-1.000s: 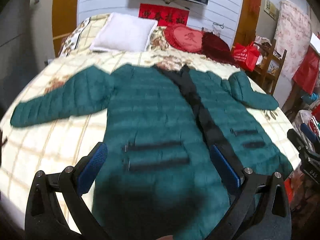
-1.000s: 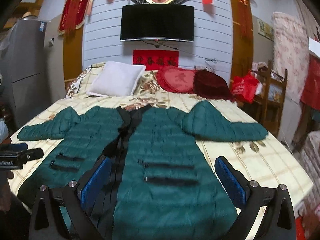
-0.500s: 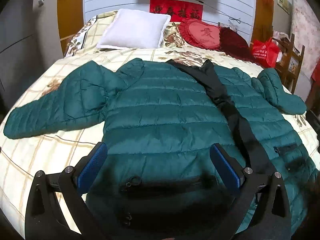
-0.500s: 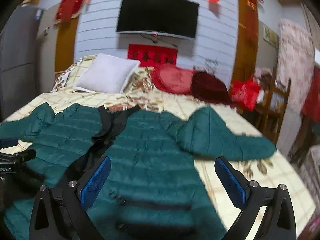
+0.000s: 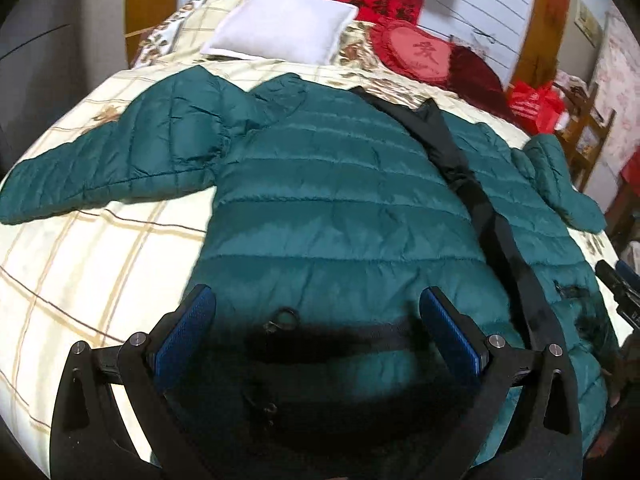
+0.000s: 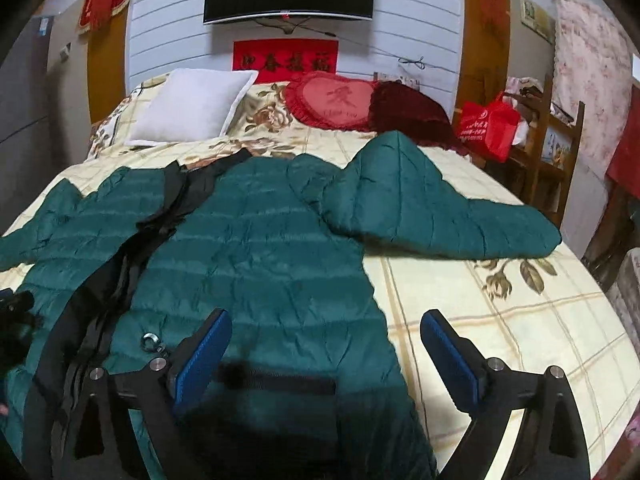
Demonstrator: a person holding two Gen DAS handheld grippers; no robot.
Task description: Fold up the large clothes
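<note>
Left wrist view: the green coat (image 5: pixel 340 208) is spread flat on the bed (image 5: pixel 92 256). The left gripper (image 5: pixel 316 320) is held wide over its lower part, w/ nothing gripped. The right gripper (image 6: pixel 326 340) has just been closing a bit but is kept wide, over the coat's right edge.
</note>
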